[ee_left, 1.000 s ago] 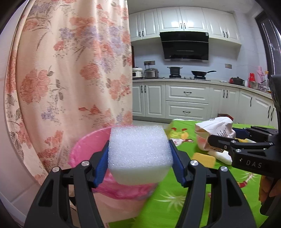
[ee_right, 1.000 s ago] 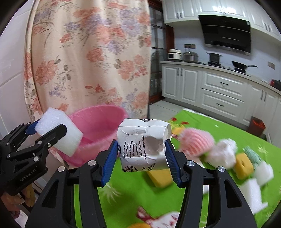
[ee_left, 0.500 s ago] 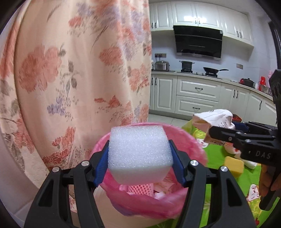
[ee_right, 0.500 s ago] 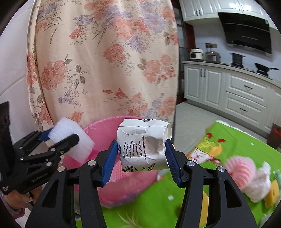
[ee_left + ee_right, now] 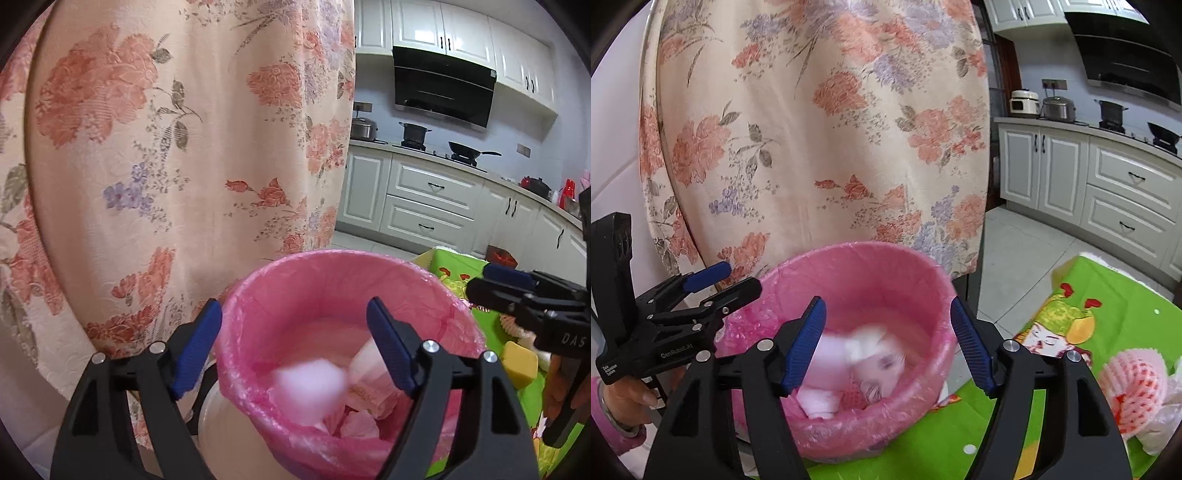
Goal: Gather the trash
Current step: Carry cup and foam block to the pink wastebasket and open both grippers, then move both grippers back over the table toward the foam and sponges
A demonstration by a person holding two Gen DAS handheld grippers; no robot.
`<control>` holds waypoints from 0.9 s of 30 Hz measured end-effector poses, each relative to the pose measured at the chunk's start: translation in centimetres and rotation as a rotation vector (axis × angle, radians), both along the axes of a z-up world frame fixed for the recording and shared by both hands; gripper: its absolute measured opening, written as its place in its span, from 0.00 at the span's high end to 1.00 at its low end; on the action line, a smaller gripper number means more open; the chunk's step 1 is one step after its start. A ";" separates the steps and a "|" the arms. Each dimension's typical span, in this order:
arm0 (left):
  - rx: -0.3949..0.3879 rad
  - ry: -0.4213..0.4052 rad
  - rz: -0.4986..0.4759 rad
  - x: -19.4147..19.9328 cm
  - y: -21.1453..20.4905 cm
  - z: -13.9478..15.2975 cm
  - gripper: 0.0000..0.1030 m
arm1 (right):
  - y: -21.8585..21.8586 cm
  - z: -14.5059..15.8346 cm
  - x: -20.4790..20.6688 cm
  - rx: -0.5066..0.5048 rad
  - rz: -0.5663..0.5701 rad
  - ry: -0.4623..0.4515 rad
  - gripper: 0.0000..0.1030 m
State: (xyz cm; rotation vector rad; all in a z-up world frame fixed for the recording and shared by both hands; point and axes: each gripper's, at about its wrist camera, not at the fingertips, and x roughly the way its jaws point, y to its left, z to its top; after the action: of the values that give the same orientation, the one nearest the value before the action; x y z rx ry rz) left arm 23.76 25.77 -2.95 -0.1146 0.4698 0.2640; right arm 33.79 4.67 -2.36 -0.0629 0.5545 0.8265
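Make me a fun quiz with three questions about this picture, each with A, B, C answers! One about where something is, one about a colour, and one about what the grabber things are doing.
1. Where is the white foam block?
A. In the bin
B. On the stove
C. On the floor

2. What colour is the bin's bag?
A. Blue
B. Pink
C. Black

3. What are the left gripper's jaws doing?
A. Squeezing a cup
B. Standing open, empty
C. Squeezing the curtain

Answers:
1 A: the foam block shows blurred inside the bin.
2 B: the bag lining the rim is pink.
3 B: the left gripper has just opened its jaws, with nothing between them.
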 end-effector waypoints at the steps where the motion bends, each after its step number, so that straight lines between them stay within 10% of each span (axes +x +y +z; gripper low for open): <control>1: 0.010 -0.002 0.007 -0.3 -0.3 0.1 0.21 | -0.3 0.1 -0.2 0.002 -0.002 -0.002 0.35; 10: 0.034 -0.046 0.054 -3.5 -4.1 1.3 0.05 | -4.9 0.7 -3.5 0.014 -0.090 -0.046 0.34; 27: 0.027 -0.005 -0.153 -3.2 -17.9 -0.4 0.05 | -20.7 -3.5 -8.7 -0.033 -0.401 0.031 0.28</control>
State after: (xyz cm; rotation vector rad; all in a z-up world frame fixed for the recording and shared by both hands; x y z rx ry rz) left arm 20.52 7.89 -3.33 -0.0529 0.4678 0.1200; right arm 25.05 -16.05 -5.83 0.0313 0.5859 0.4281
